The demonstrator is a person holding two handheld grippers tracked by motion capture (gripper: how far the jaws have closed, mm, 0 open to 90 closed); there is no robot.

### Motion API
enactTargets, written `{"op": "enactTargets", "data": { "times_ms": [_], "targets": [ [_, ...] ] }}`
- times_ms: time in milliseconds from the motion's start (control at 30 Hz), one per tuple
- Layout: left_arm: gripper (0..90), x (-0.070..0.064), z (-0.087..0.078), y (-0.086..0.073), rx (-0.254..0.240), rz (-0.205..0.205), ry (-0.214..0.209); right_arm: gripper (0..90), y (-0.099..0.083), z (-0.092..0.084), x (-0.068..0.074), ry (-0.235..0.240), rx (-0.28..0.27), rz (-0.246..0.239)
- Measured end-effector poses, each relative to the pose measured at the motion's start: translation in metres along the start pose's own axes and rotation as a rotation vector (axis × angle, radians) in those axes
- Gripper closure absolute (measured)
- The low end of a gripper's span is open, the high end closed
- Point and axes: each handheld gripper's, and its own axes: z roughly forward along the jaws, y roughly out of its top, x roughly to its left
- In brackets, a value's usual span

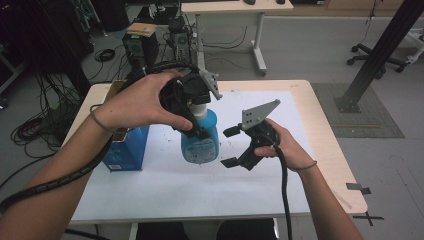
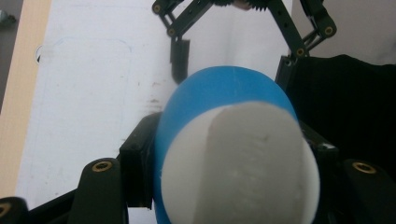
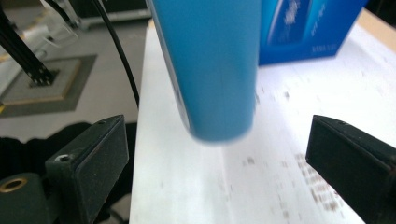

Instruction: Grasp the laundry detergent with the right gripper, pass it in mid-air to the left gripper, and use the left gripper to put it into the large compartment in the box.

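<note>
- Lab room, grey floor with cable tangles; a pale wooden table (image 1: pixel 327 145) carries a white sheet (image 1: pixel 165 185) speckled with dark marks.
- Left gripper (image 1: pixel 196 121) comes from above, jaws pinching the blue spray bottle (image 1: pixel 200 142) high up, near its white neck; the bottle hangs upright below the claw, its base just over the sheet. In the left gripper view the bottle (image 2: pixel 224 140) sits wedged between both pads.
- Right gripper (image 1: pixel 231 147) is just to the bottle's right, jaws spread wide, nothing between the pads yet; in the right gripper view the bottle's lower body (image 3: pixel 210 70) stands ahead, between the open jaws but apart from them.
- Handling, judged: smooth rigid plastic, likely slick; liquid inside would add weight low down, so it may swing. Best second hold looks like the lower body, pads square to the flat sides.
- A blue carton (image 1: pixel 127 150) stands close beyond the bottle, opposite the right claw; little room there.
- Open sheet lies below and behind the right claw; table edge well off.
</note>
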Motion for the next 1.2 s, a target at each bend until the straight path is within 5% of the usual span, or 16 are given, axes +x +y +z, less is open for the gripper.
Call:
{"op": "enactTargets", "data": {
  "times_ms": [33,133,233,433,467,567,700,900,1200],
  "targets": [
    [37.6,0.0,0.0,0.0,0.0,0.0,0.0,5.6,-0.009,-0.008,-0.003,-0.02,0.088,0.025],
    [37.6,-0.001,0.0,0.0,0.003,0.002,0.002,5.6,-0.009,-0.008,-0.003,-0.02,0.088,0.025],
    [37.6,-0.001,-0.001,0.0,-0.001,0.001,0.001,5.6,-0.021,-0.019,-0.006,-0.046,0.187,0.052],
    [37.6,-0.001,-0.002,-0.001,0.001,0.0,0.003,5.8,-0.03,-0.027,-0.007,-0.059,0.258,0.077],
    [37.6,-0.001,-0.002,-0.001,0.001,0.0,0.003,5.8,-0.035,-0.032,-0.009,-0.063,0.313,0.093],
    [37.6,-0.001,-0.002,-0.001,0.002,-0.001,0.003,6.5,-0.035,-0.032,-0.009,-0.063,0.313,0.093],
    [37.5,-0.001,-0.003,-0.003,0.004,-0.005,0.008,7.3,-0.045,-0.037,-0.015,-0.092,0.443,0.134],
    [37.6,-0.001,-0.004,-0.003,0.003,-0.006,0.013,9.5,-0.051,-0.036,-0.018,-0.106,0.512,0.152],
    [37.6,0.001,-0.014,0.002,0.012,-0.007,0.037,8.3,-0.053,-0.035,-0.018,-0.118,0.528,0.149]
  ]
}}
